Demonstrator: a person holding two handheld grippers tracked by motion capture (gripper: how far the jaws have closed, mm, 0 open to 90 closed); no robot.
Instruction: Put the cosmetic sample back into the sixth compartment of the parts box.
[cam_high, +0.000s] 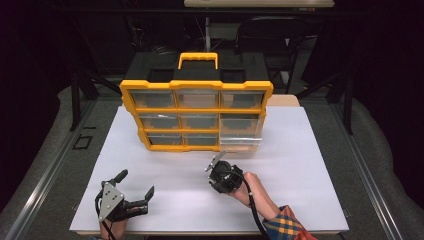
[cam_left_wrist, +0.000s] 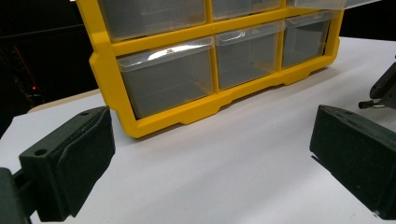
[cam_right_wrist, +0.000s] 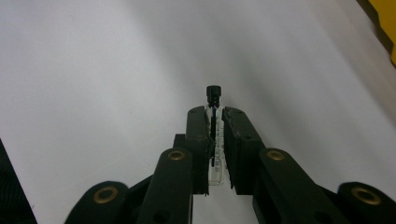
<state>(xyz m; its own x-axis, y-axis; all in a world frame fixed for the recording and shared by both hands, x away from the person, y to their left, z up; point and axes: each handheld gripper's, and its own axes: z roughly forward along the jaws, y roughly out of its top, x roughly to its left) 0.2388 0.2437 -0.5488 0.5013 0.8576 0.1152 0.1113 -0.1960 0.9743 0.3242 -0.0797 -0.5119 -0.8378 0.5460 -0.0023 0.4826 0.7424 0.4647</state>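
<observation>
Your right gripper (cam_right_wrist: 215, 123) clamps a small vial (cam_right_wrist: 214, 140), mostly hidden, black cap (cam_right_wrist: 213, 92) pointing forward; left gripper (cam_high: 135, 185) gapes wide.

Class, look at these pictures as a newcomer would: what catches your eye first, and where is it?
The yellow drawer cabinet with its clear drawers stands out at the far middle of the white table; its lower right drawer is pulled out. Nearer, the right tool is shut on a small clear vial with a black cap, while the left tool rests open at the near left.
</observation>
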